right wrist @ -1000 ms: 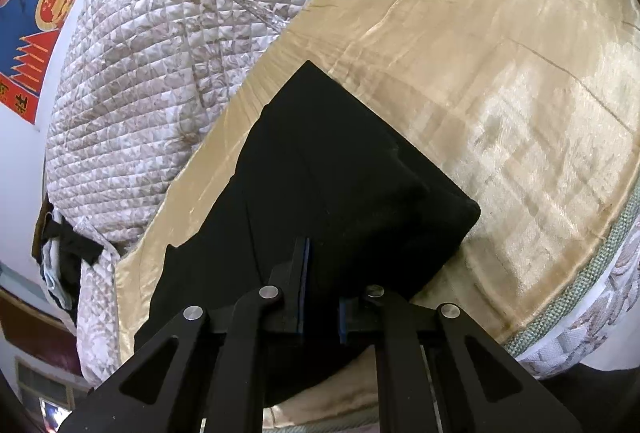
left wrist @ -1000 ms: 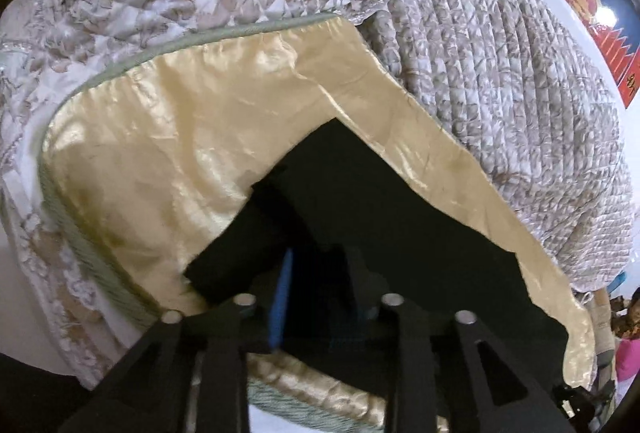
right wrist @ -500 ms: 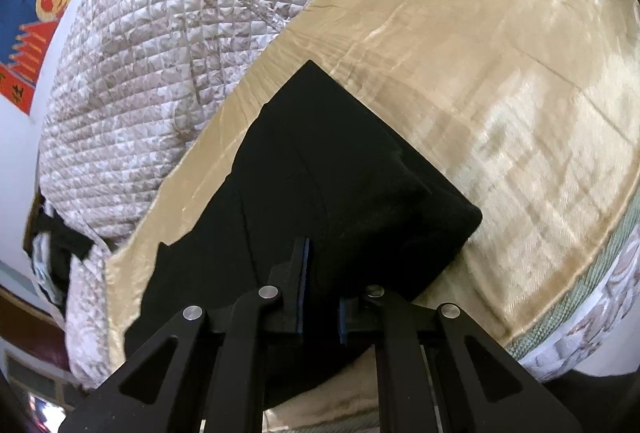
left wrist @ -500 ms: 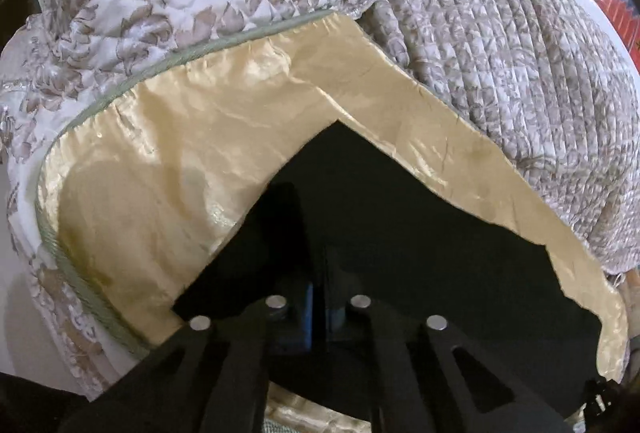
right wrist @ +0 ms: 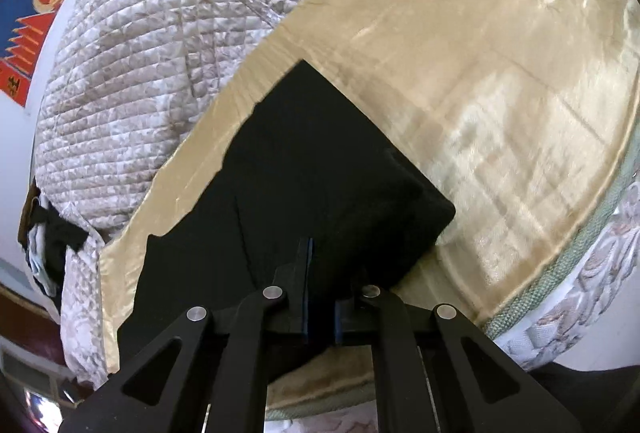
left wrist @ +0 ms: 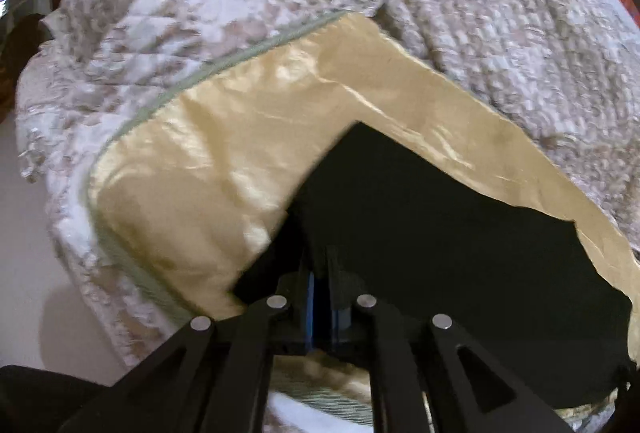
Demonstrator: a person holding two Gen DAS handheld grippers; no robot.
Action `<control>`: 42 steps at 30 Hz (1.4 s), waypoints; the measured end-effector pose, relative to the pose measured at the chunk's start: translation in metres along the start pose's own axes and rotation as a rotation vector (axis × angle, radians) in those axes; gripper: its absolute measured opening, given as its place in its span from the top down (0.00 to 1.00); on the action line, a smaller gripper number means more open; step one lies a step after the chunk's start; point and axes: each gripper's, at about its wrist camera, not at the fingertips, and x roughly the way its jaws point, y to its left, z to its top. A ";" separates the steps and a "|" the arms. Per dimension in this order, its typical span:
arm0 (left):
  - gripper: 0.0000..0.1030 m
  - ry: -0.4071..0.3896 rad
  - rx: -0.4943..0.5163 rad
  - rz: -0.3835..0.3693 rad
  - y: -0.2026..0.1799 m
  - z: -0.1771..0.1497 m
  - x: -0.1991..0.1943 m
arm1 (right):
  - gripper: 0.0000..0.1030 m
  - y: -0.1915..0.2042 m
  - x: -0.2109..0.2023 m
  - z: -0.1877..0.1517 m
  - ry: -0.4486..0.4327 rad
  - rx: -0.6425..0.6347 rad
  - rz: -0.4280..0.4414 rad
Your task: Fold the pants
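Pants [left wrist: 440,233], black, lie on the gold bed sheet [left wrist: 208,161]; left wrist view: left claw [left wrist: 320,273] pinches their near edge. Right wrist view: right claw [right wrist: 320,273] likewise pinches a folded corner. Judged mid-fold; next, carry both edges across together.

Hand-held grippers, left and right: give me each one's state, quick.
Left hand-held gripper: shut on the pants.
Right hand-held gripper: shut on the pants.
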 end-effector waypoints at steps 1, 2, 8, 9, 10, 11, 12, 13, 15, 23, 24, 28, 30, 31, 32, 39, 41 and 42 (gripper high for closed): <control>0.91 0.001 -0.019 0.010 0.004 0.001 -0.002 | 0.90 0.000 -0.004 0.000 -0.009 0.002 -0.010; 0.91 -0.004 -0.037 0.025 0.008 0.003 -0.006 | 0.84 -0.002 -0.014 -0.001 -0.036 0.003 -0.041; 0.79 -0.123 -0.029 0.055 -0.001 0.023 -0.037 | 0.75 0.008 -0.052 0.011 -0.221 -0.066 -0.184; 0.69 -0.131 -0.013 0.026 -0.008 0.027 -0.040 | 0.75 0.017 -0.049 0.015 -0.209 -0.118 -0.167; 0.60 -0.133 0.006 -0.010 -0.017 0.031 -0.041 | 0.75 0.030 -0.041 0.018 -0.182 -0.179 -0.141; 0.58 -0.128 0.034 -0.050 -0.029 0.034 -0.040 | 0.75 0.041 -0.031 0.020 -0.147 -0.235 -0.105; 0.57 -0.112 0.077 -0.092 -0.046 0.037 -0.035 | 0.75 0.053 -0.022 0.024 -0.119 -0.279 -0.083; 0.57 -0.087 0.126 -0.141 -0.062 0.039 -0.029 | 0.75 0.066 -0.011 0.029 -0.092 -0.331 -0.077; 0.57 -0.033 0.199 -0.210 -0.092 0.039 -0.015 | 0.75 0.090 0.017 0.038 -0.037 -0.416 -0.082; 0.57 0.128 0.337 -0.173 -0.151 0.031 0.069 | 0.78 0.094 0.083 0.073 0.053 -0.449 -0.175; 0.57 0.127 0.329 -0.169 -0.149 0.029 0.072 | 0.79 0.090 0.085 0.075 0.053 -0.430 -0.168; 0.57 0.092 0.344 -0.159 -0.149 0.032 0.075 | 0.81 0.093 0.083 0.075 0.017 -0.446 -0.166; 0.57 0.089 0.335 -0.161 -0.147 0.031 0.072 | 0.81 0.097 0.082 0.073 -0.005 -0.455 -0.170; 0.57 0.086 0.331 -0.156 -0.146 0.032 0.073 | 0.81 0.099 0.080 0.072 -0.016 -0.462 -0.170; 0.57 0.077 0.322 -0.148 -0.145 0.032 0.070 | 0.78 0.101 0.078 0.071 -0.027 -0.470 -0.168; 0.57 0.015 0.284 -0.150 -0.123 0.020 0.039 | 0.77 0.112 0.057 0.037 -0.042 -0.578 -0.106; 0.57 0.003 0.317 -0.159 -0.128 0.008 0.030 | 0.77 0.116 0.055 0.018 -0.023 -0.615 -0.075; 0.57 0.001 0.330 -0.166 -0.129 0.001 0.025 | 0.77 0.119 0.055 0.009 -0.014 -0.639 -0.070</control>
